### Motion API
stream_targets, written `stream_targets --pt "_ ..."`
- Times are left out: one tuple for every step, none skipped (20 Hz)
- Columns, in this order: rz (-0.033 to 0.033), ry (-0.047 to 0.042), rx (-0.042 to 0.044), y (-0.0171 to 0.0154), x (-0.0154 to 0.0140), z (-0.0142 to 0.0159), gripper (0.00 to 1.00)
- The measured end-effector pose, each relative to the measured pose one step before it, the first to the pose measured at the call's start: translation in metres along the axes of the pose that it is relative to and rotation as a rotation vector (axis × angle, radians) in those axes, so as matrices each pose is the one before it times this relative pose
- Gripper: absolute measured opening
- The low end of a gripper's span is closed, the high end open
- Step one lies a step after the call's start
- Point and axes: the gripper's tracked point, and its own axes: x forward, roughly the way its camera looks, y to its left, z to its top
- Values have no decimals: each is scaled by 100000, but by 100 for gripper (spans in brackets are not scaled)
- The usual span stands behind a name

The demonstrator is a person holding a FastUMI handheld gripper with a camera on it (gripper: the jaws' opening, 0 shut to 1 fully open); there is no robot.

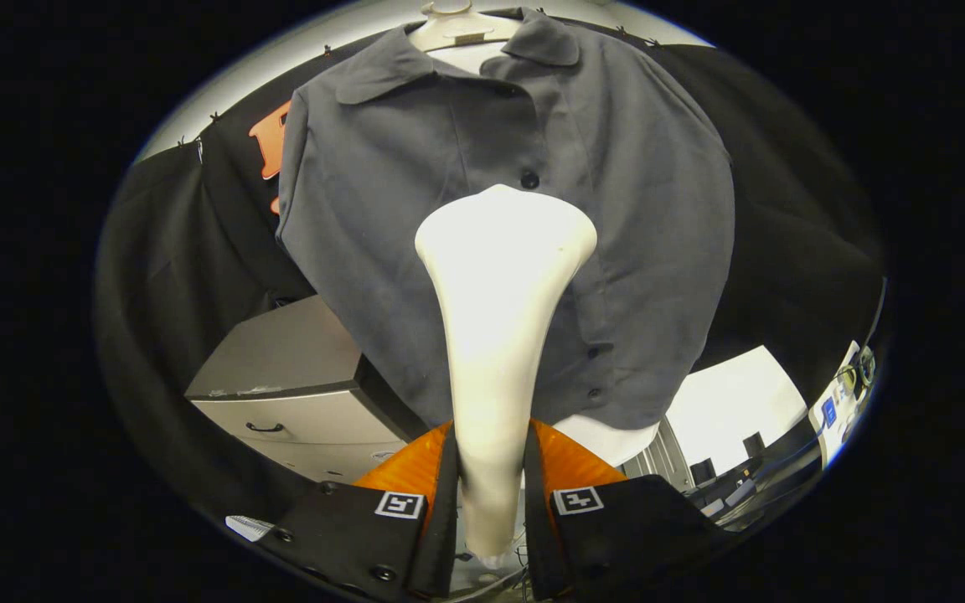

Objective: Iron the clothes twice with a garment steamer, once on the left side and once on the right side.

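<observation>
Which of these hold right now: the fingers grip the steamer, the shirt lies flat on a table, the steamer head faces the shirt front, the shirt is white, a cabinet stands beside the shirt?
1. The fingers grip the steamer. True.
2. The shirt lies flat on a table. False: it hangs on a white dress form.
3. The steamer head faces the shirt front. True.
4. The shirt is white. False: it is dark grey.
5. A cabinet stands beside the shirt. True.

Mannequin torso [459, 33]: white, carries a grey buttoned shirt [415, 193]. Grey drawer cabinet [298, 394] beside it, lower left.
</observation>
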Motion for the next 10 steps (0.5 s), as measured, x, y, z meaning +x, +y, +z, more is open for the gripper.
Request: stream_targets --pt "116 -1674 -457 -154 -554 1044 42" --pt "373 -1583 -678 -192 -540 1082 42" --pt "641 -1623 -856 -111 -515 1090 42" --pt "556 -1542 -890 -256 -527 1008 42" --pt "414 -1394 -724 -272 -449 938 42" --pt "306 -1249 -725 -279 -332 832 42" --pt "269 -1034 -608 -371 -309 888 42" --pt "212 -694 -389 -398 -137 594 42" --pt "527 -707 -288 -328 -210 622 42" --pt "502 -770 -72 -312 -124 683 42"
